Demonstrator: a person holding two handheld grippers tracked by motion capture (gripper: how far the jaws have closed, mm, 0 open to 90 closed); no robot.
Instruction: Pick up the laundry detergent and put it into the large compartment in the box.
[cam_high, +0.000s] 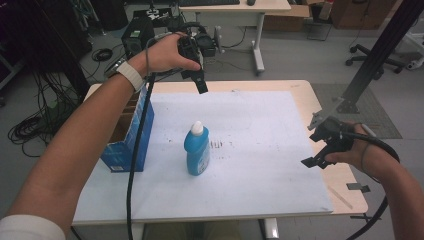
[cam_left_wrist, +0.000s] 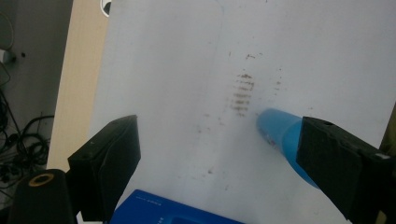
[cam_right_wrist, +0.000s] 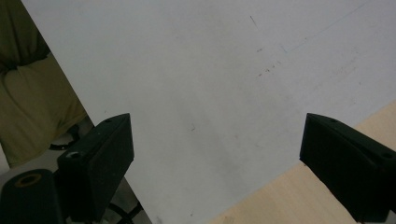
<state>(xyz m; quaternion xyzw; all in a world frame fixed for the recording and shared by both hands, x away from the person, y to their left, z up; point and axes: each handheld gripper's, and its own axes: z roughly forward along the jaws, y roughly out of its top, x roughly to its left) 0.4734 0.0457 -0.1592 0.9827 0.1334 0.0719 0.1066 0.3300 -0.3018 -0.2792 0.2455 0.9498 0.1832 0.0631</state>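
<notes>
A blue bottle (cam_high: 198, 151) with a white cap stands upright near the middle of the white sheet (cam_high: 260, 130). My left gripper (cam_high: 201, 88) hangs in the air above the far part of the sheet, behind the bottle and pointing down. In the left gripper view its jaws (cam_left_wrist: 219, 133) stand wide apart with nothing between them, and the bottle (cam_left_wrist: 279, 134) shows past the right jaw. My right gripper (cam_high: 314, 152) is held at the table's right edge, well clear of the bottle. It is open (cam_right_wrist: 215, 123) over bare sheet.
An open blue cardboard box (cam_high: 129, 137) stands at the left edge of the table, beside the left forearm; its top (cam_left_wrist: 173, 211) shows low in the left gripper view. A black frame post (cam_high: 370, 65) rises at the far right. Wooden table (cam_right_wrist: 289, 200) borders the sheet.
</notes>
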